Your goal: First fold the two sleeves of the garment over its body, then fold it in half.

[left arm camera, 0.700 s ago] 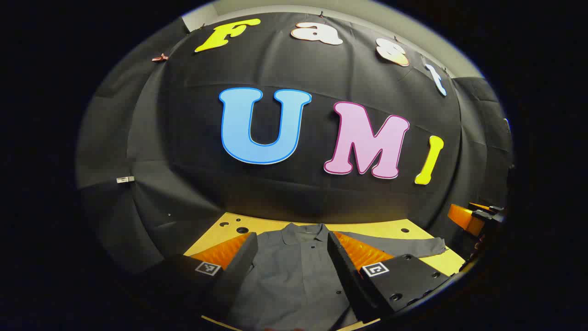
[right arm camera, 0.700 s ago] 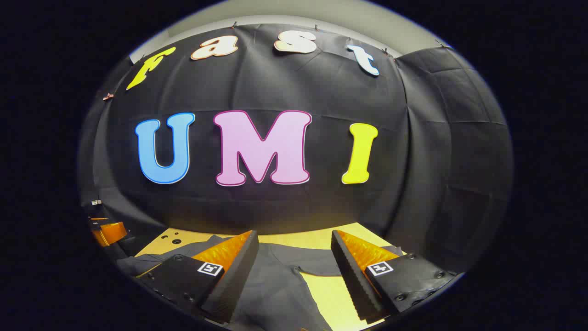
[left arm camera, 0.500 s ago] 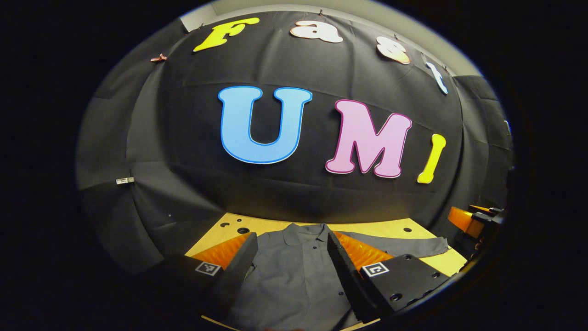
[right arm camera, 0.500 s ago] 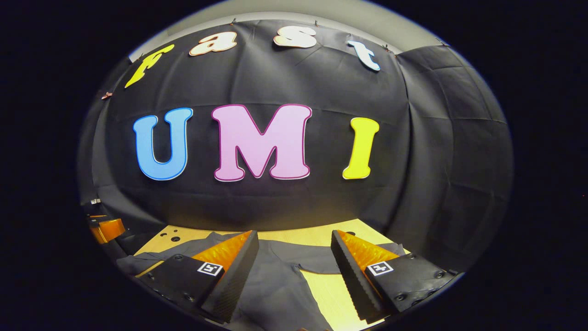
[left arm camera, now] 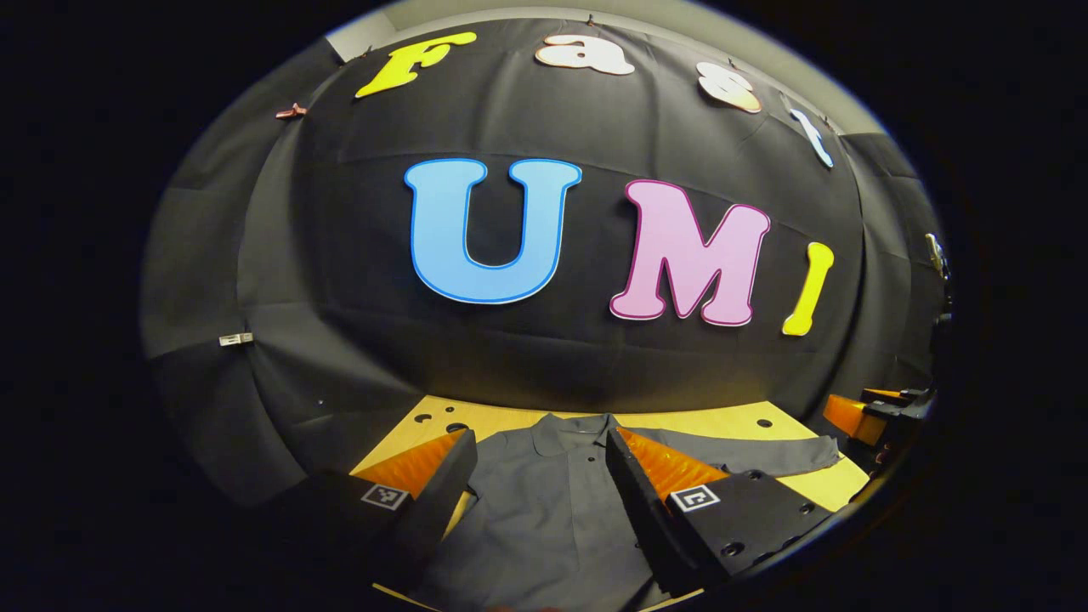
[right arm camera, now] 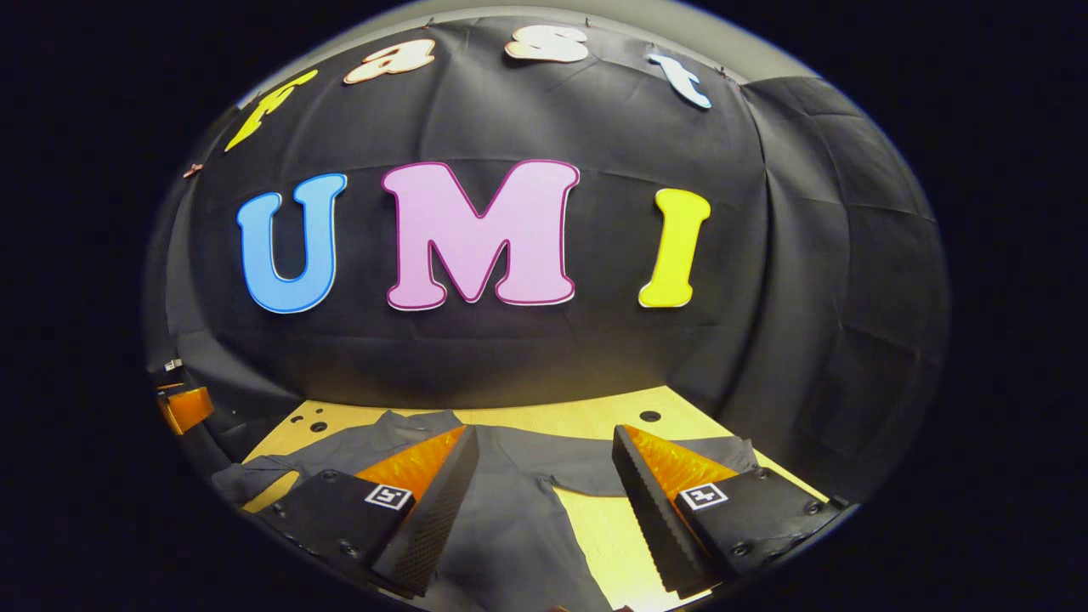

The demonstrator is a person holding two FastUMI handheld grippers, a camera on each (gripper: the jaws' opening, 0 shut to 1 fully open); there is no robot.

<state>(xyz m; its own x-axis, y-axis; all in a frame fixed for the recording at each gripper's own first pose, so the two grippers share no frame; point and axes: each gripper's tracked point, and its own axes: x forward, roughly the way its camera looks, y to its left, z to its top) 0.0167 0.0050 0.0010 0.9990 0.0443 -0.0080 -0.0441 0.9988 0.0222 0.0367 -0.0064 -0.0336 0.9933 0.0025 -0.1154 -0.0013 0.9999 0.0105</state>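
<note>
Two grippers parted and empty above grey garment [left arm camera: 544,518], sleeves not yet folded.

Garment flat on yellow bench [left arm camera: 722,421], collar toward far edge by booth wall, body across near middle. Left gripper [left arm camera: 537,501] over chest and button placket, jaws released, gripping nothing. Right gripper [right arm camera: 544,501] over right side of body, jaws likewise wide, bare bench visible between them beyond side seam. Right sleeve [right arm camera: 680,463] stretched out toward right edge of bench. Risks, judged: pinching two layers at once and dragging body along with sleeve; grabbing mid-sleeve rather than cuff, leaving a crooked, bunched fold; thin fabric slipping free from a shallow bite.
</note>
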